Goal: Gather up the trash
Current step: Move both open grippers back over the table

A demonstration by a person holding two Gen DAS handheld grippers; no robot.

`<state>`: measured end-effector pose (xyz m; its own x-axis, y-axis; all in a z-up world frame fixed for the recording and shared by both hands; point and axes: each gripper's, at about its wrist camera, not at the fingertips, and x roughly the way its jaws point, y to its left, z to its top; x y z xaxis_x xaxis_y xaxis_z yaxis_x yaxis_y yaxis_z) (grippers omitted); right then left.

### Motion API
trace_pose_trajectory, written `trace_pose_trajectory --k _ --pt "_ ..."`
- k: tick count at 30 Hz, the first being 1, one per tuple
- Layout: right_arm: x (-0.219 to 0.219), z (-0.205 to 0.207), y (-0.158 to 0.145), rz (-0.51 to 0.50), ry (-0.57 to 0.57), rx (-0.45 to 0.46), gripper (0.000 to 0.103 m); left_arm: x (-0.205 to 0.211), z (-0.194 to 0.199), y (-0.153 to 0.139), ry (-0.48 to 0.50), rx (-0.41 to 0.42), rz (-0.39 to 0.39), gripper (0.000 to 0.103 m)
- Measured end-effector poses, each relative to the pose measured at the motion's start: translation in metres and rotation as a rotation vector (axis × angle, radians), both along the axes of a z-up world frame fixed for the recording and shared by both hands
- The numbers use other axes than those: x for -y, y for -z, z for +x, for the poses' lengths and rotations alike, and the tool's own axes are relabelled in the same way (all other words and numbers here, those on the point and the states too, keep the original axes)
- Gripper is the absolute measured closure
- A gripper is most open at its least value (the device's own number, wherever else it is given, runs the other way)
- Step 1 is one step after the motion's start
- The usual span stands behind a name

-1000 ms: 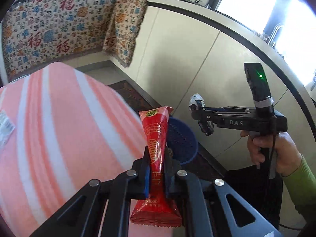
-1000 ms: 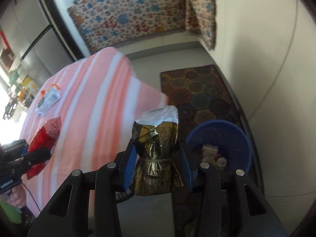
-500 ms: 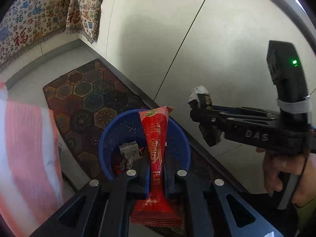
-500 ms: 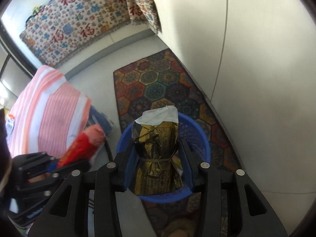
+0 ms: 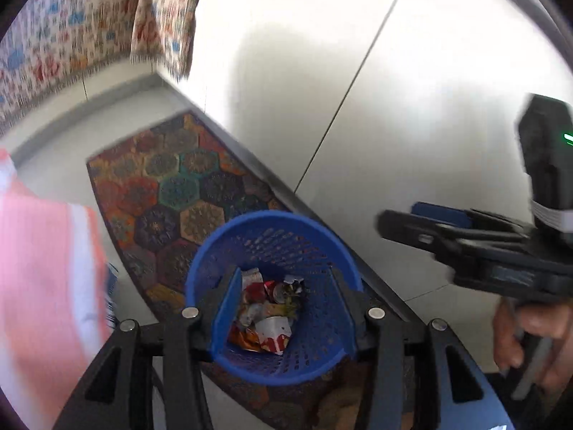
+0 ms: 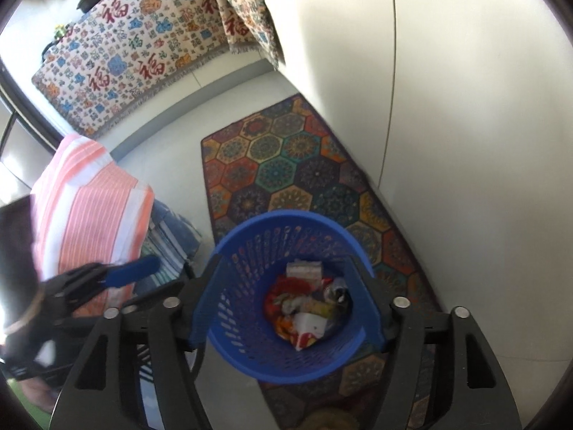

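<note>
A blue perforated trash basket (image 5: 272, 225) stands on a patterned rug; it also shows in the right wrist view (image 6: 283, 222). Crumpled wrappers (image 5: 266, 313) lie at its bottom, seen too in the right wrist view (image 6: 308, 304). My left gripper (image 5: 284, 297) is open and empty right above the basket's mouth. My right gripper (image 6: 286, 301) is open and empty above the same basket. The right gripper shows from the side in the left wrist view (image 5: 412, 220); the left one shows in the right wrist view (image 6: 136, 267).
A hexagon-patterned rug (image 6: 286, 165) runs along white cabinet fronts (image 6: 447, 89). The pink-and-white striped tablecloth (image 6: 89, 193) hangs to the left, and shows in the left wrist view (image 5: 43, 268). A patterned throw (image 6: 125, 46) covers furniture at the back.
Both grippers opened over the basket. The red wrapper left my left gripper and the gold-black wrapper left my right; both are gone from the jaws.
</note>
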<state>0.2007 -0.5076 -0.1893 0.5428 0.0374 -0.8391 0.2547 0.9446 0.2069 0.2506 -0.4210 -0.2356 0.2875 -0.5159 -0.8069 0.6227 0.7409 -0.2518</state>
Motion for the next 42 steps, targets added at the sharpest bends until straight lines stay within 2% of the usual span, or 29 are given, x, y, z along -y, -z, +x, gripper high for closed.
trace_pose_trajectory --k 2,4,8,10,12,16,21,24,27,30,32,33,35,37,40,42 --pt "-0.017 -0.005 -0.013 -0.067 -0.028 0.032 0.018 -0.015 -0.017 -0.022 0.014 0.036 -0.020 0.048" --pt "-0.038 -0.010 -0.023 -0.121 -0.058 0.059 0.013 -0.037 -0.038 -0.045 0.011 0.064 -0.041 0.044" --pt "-0.089 -0.020 -0.044 -0.189 -0.145 0.118 0.012 -0.091 -0.076 -0.088 -0.010 0.121 -0.055 0.043" --pt "-0.123 -0.024 -0.058 -0.201 -0.206 0.166 0.012 -0.122 -0.090 -0.100 -0.034 0.172 -0.047 0.035" --pt "-0.157 -0.029 -0.068 -0.191 -0.270 0.208 0.011 -0.156 -0.101 -0.107 -0.075 0.202 -0.027 0.033" --pt "-0.233 -0.039 -0.074 -0.134 -0.400 0.243 0.011 -0.229 -0.106 -0.107 -0.186 0.212 0.050 0.033" --pt "-0.328 -0.048 -0.071 -0.065 -0.574 0.216 0.011 -0.324 -0.106 -0.107 -0.333 0.234 0.135 0.033" --pt "-0.381 -0.049 -0.061 -0.060 -0.659 0.194 0.010 -0.377 -0.098 -0.105 -0.418 0.228 0.174 0.033" --pt "-0.424 -0.046 -0.046 -0.078 -0.738 0.162 0.010 -0.425 -0.085 -0.116 -0.442 0.271 0.177 0.033" --pt "-0.450 -0.047 -0.031 -0.118 -0.769 0.141 0.010 -0.455 -0.058 -0.131 -0.426 0.312 0.177 0.032" --pt "-0.460 -0.049 -0.022 -0.120 -0.765 0.120 0.010 -0.463 -0.034 -0.139 -0.383 0.333 0.181 0.029" --pt "-0.461 -0.050 -0.021 -0.132 -0.757 0.137 0.009 -0.466 -0.023 -0.141 -0.363 0.345 0.187 0.028" --pt "-0.464 -0.052 -0.018 -0.145 -0.755 0.149 0.007 -0.467 0.006 -0.142 -0.301 0.321 0.181 0.027" --pt "-0.464 -0.053 -0.016 -0.147 -0.749 0.156 0.006 -0.467 0.026 -0.131 -0.240 0.269 0.195 0.027" --pt "-0.464 -0.050 -0.017 -0.153 -0.739 0.162 0.005 -0.464 0.046 -0.109 -0.165 0.248 0.265 0.027" --pt "-0.462 -0.056 -0.018 -0.155 -0.735 0.165 0.005 -0.465 0.054 -0.099 -0.138 0.226 0.275 0.027"
